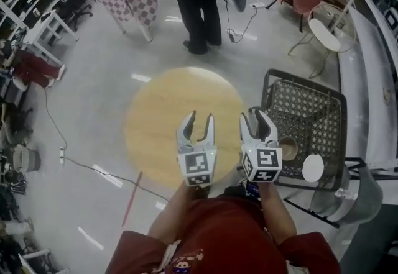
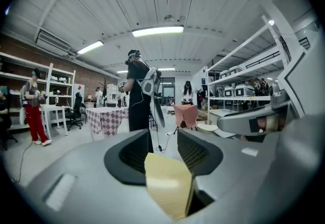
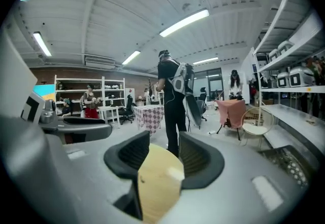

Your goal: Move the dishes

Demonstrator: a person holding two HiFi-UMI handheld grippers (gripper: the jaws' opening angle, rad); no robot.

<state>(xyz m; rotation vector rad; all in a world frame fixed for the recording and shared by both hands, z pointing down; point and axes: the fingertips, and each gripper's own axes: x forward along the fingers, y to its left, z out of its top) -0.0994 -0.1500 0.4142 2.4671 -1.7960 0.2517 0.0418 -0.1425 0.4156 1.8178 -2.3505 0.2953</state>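
With jaws apart and empty on both the left gripper [image 1: 201, 119] and right gripper [image 1: 257, 118], the bowl [image 1: 288, 147] and white plate [image 1: 313, 168] sat in the wire basket [image 1: 305, 90] to the right, nearer the right gripper.

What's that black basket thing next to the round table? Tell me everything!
The black wire-mesh basket is squarish, with a dark rim and see-through lattice walls that look like metal. It stands upright, just right of the round wooden table. Inside, toward the side nearest the person, sit a tan bowl and a white plate. The rest of it looks empty.
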